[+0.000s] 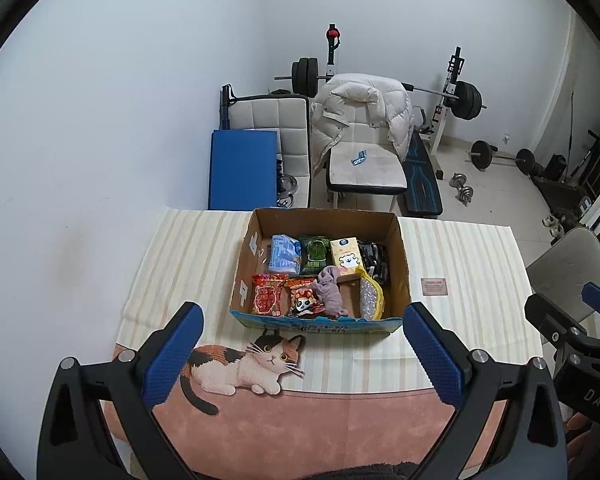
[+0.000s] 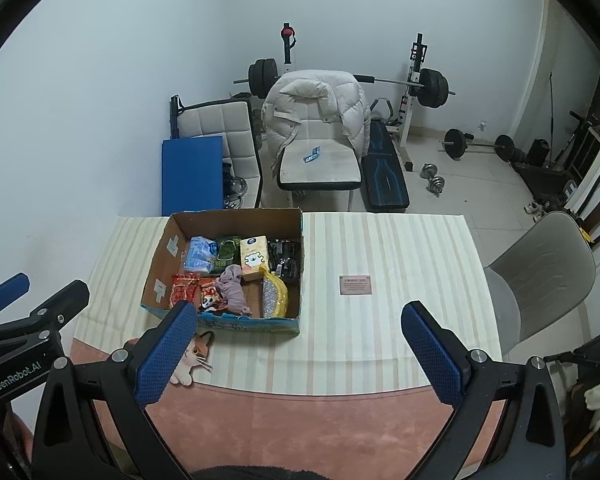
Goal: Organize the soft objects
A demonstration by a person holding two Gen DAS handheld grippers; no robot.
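Both grippers, left (image 1: 302, 354) and right (image 2: 298, 354), hovering spread wide, holding nothing. Box (image 1: 402, 268) sitting on striped cloth (image 1: 468, 256), containing snack packs, tissue pack (image 1: 345, 258), purple cloth (image 1: 331, 290).

We are in a home room that doubles as a gym. Behind the table (image 1: 460, 248) with its striped cloth we see a barbell rack (image 1: 454, 92), a bench (image 2: 384, 172), dumbbells (image 1: 462, 188) on the tiled floor, and a jacket (image 1: 360, 112) over a chair.
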